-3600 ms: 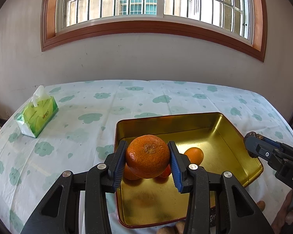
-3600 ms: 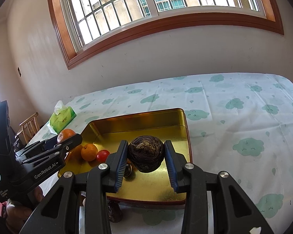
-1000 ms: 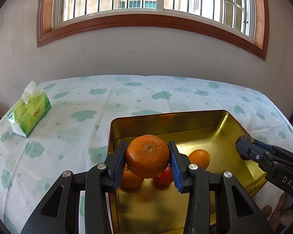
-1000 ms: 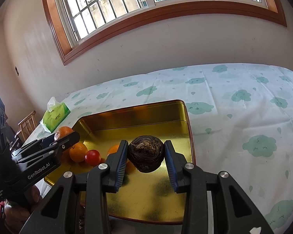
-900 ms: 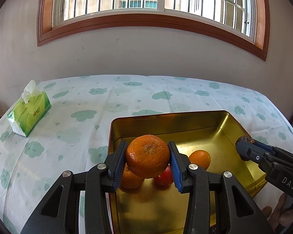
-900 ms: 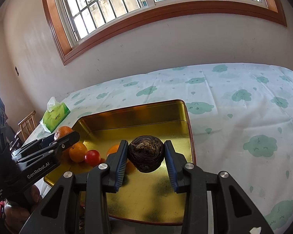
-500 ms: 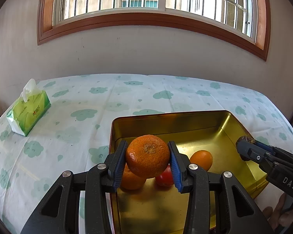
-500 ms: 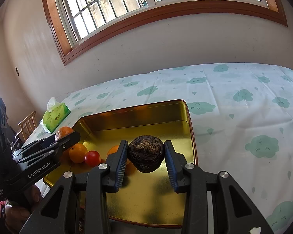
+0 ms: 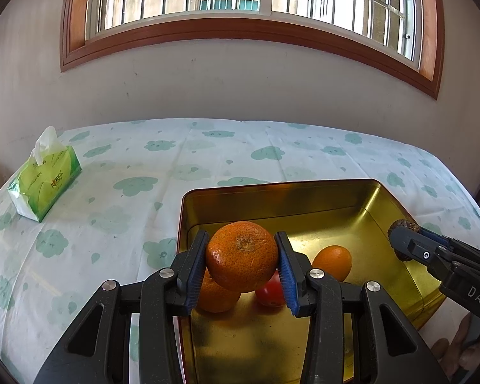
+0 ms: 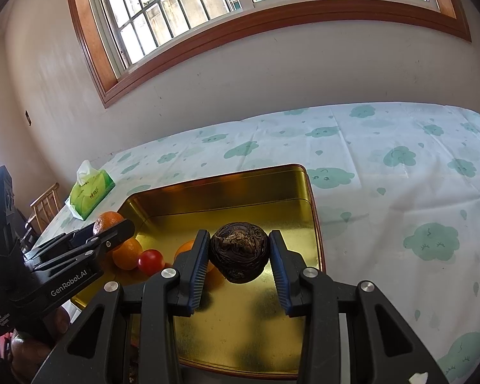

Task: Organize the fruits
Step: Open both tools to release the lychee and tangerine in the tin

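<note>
A gold metal tray (image 9: pixel 272 198) fills the lower centre of the left wrist view, on a cloud-print tablecloth (image 9: pixel 118 217). Inside it lie two oranges, one (image 9: pixel 333 261) right of centre and another (image 9: pixel 215 297) partly hidden lower down, with a red tomato (image 9: pixel 268 292) between them. Above the tray, the left gripper (image 9: pixel 242 260) clamps a large mandarin (image 9: pixel 242 256) between its blue pads. In the right wrist view the right gripper (image 10: pixel 238 252) grips a dark brown wrinkled fruit (image 10: pixel 239 251) over the tray's middle. A green tissue pack (image 9: pixel 46 180) sits at mid-left.
</note>
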{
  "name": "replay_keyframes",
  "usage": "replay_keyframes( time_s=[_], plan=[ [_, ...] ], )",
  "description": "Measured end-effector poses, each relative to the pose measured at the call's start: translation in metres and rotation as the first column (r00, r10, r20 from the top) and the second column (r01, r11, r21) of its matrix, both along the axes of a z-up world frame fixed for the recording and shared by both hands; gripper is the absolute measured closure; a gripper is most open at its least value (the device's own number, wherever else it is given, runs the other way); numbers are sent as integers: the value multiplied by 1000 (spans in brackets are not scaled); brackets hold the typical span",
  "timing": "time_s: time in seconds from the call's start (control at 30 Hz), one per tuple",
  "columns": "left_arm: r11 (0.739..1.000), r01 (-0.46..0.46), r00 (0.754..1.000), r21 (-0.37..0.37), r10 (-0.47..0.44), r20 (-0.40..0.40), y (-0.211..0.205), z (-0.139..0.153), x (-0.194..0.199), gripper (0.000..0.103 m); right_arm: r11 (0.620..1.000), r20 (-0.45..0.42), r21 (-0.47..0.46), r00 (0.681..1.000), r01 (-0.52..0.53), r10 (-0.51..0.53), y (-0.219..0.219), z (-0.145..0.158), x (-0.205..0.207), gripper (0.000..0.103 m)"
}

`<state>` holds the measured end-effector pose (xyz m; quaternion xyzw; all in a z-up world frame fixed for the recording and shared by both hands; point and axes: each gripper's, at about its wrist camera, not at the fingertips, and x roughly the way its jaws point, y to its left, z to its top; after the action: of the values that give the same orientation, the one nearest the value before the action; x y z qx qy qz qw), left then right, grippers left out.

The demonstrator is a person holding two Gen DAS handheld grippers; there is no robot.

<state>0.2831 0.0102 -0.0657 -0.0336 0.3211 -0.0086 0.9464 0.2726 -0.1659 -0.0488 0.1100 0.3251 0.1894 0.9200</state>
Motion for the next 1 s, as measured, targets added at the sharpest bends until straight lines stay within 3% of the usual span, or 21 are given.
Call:
replay_keyframes(
  time_s=[0.6,0.67,0.73,1.0],
  plan=[
    [1000,3,1000,3,-3,-15,1,-3,4,59,1000,-7,7,1000,-3,3,5,1,4,66],
    [1000,-2,1000,7,2,-3,0,-3,2,34,1000,7,18,1000,10,-10,3,3,3,63],
    [1000,1,1000,9,-1,29,-2,0,-2,28,999,16,34,1000,17,-18,1,4,2,53],
    [999,1,998,53,-4,57,-9,6,-6,24,997,39,74,999,24,-27,-9,13,-4,51]
  ],
)
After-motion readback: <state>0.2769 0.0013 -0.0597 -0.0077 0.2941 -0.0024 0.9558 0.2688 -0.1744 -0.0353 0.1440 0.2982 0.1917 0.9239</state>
